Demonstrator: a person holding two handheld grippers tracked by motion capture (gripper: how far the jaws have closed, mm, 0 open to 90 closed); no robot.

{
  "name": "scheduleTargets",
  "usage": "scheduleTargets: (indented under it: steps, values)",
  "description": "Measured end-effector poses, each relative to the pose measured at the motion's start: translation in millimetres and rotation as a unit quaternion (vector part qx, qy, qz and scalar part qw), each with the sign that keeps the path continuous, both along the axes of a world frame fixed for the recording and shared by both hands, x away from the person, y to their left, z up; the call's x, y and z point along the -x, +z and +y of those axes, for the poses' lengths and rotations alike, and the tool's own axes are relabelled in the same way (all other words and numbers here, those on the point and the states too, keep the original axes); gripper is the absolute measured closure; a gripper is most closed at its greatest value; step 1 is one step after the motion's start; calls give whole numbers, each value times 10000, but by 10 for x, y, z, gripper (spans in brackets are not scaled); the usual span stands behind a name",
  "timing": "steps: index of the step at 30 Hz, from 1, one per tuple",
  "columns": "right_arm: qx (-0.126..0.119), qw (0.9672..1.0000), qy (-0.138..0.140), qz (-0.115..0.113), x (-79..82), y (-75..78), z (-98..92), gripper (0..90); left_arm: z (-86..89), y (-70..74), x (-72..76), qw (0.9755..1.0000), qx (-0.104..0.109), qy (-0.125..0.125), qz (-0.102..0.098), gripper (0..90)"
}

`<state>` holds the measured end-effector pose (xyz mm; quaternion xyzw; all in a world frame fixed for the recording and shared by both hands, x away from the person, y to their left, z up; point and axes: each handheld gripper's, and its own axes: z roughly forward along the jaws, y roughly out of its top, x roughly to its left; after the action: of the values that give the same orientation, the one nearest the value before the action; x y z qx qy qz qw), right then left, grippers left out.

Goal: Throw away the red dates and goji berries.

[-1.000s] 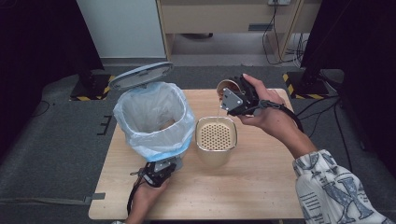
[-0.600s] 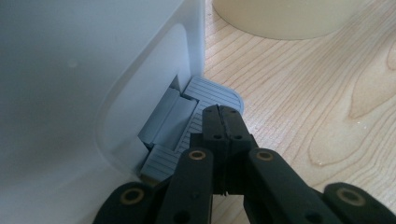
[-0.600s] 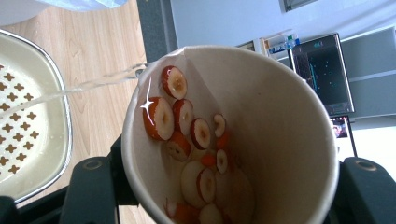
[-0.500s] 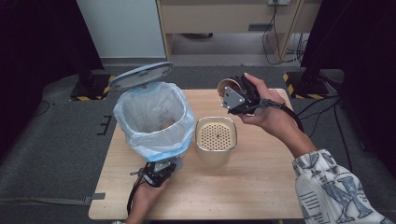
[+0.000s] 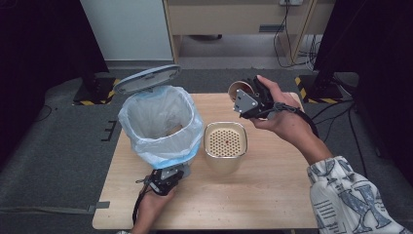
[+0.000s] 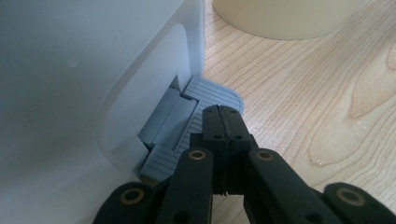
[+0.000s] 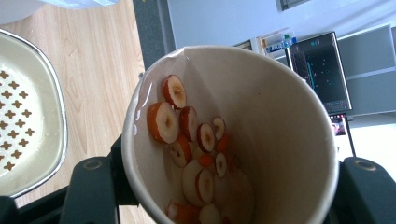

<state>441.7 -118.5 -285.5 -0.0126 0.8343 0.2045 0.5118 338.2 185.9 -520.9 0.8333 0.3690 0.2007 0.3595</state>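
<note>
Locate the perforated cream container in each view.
High view: cream container at table centre, right of the lined bin.
Left gripper view: its base at the top edge, beyond the bin wall.
Right gripper view: its perforated top at the left edge.
Shared landmark: wooden table.

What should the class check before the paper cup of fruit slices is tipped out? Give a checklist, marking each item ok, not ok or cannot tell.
1. Right gripper clamped on paper cup: ok.
2. Fruit slices inside the cup: ok.
3. Left gripper shut, resting on bin pedal: ok.
4. Bin lid raised: ok.
5. Cup directly above strainer pot: not ok, it is behind.
6. Liquid left in cup: cannot tell.
</note>
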Motion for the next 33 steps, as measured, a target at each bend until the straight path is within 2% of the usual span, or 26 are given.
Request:
scheduleTargets:
  steps: [3, 8, 12, 18, 30, 33]
  values:
    - [232, 9997, -3, -88, 9, 0, 23, 350, 0, 0, 1, 10000, -1, 5, -2, 894]
    - [447, 9987, 5, -239, 28, 13, 65, 351, 0, 0, 1, 10000, -2, 3, -2, 894]
    - [755, 9962, 22, -437, 59, 19, 101, 351, 0, 0, 0, 10000, 0, 0, 0, 894]
    - [814, 9957, 32, -443, 59, 19, 107, 351, 1, 0, 0, 10000, 1, 1, 3, 894]
    - [708, 9967, -11, -398, 42, 33, 75, 350, 1, 0, 0, 10000, 4, 1, 2, 894]
    - [589, 9976, 0, -357, 42, 45, 63, 350, 1, 0, 0, 10000, 7, -5, 1, 894]
